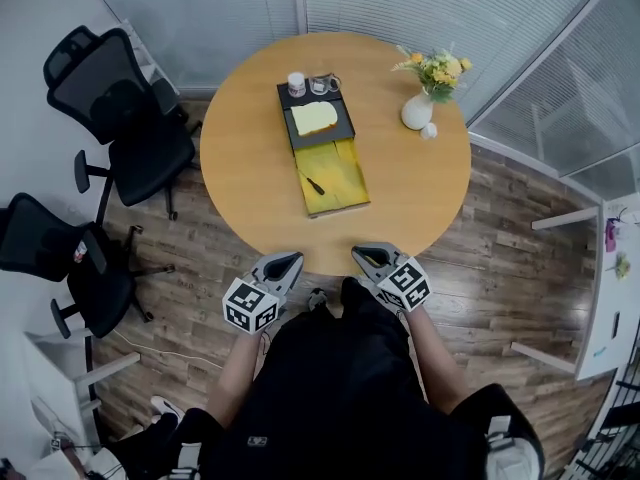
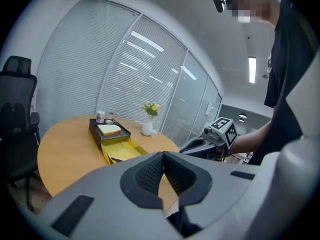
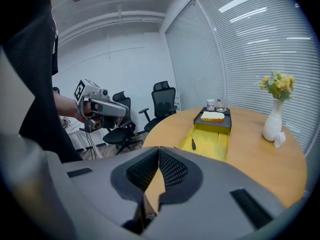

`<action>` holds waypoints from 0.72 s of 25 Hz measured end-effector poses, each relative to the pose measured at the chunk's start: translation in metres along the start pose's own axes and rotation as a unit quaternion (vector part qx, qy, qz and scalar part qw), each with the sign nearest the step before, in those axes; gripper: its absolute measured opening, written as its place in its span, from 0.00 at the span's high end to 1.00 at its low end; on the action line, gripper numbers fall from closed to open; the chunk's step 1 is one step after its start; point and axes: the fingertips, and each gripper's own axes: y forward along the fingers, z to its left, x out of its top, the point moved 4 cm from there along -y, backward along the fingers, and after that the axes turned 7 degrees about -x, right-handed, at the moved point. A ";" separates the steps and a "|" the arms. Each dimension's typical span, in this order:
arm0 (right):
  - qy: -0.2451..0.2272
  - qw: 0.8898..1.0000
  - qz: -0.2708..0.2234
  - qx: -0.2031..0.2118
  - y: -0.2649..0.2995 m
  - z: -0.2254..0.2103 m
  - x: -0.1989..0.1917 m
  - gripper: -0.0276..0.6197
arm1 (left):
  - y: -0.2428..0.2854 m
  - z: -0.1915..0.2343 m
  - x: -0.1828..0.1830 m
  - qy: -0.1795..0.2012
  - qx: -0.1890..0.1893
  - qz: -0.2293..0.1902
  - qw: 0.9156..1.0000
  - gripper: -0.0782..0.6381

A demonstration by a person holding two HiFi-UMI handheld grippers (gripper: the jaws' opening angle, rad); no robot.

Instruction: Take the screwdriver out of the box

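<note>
A small black-handled screwdriver [image 1: 314,184] lies in the open yellow box [image 1: 345,173] in the middle of the round wooden table [image 1: 240,158]; the right gripper view shows the screwdriver [image 3: 193,144] on the box's left side. Both grippers hover off the table's near edge, well short of the box. My left gripper [image 1: 288,259] is shut with nothing in it, jaws meeting at the tip [image 2: 162,155]. My right gripper [image 1: 362,255] is likewise shut and empty [image 3: 158,150].
Behind the yellow box sits a black tray [image 1: 340,128] holding a pale yellow block [image 1: 314,118], with two small jars [image 1: 309,84] beyond it. A white vase of flowers [image 1: 418,111] stands at the table's right. Two black office chairs [image 1: 140,138] stand left of the table.
</note>
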 end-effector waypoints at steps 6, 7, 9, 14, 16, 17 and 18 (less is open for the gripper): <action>-0.004 1.000 0.007 0.027 0.014 -0.034 0.005 0.95 | 0.020 0.010 0.020 -0.007 0.026 -0.003 1.000 0.88; -0.006 0.999 0.008 0.031 0.017 -0.040 0.007 0.95 | 0.023 0.012 0.023 -0.008 0.030 -0.002 1.000 0.88; -0.007 0.999 0.007 0.039 0.022 -0.052 0.010 0.95 | 0.031 0.016 0.027 -0.010 0.039 0.000 0.999 0.88; -0.005 0.998 0.013 0.065 0.033 -0.075 0.005 0.95 | 0.052 0.022 0.035 -0.018 0.063 0.004 0.998 0.88; -0.003 0.997 0.016 0.074 0.038 -0.082 0.003 0.95 | 0.058 0.024 0.037 -0.021 0.072 0.005 0.997 0.88; -0.002 0.997 0.016 0.078 0.040 -0.086 0.002 0.95 | 0.061 0.025 0.038 -0.021 0.077 0.006 0.997 0.88; -0.003 0.996 0.018 0.083 0.042 -0.089 0.001 0.95 | 0.063 0.026 0.038 -0.023 0.082 0.007 0.996 0.88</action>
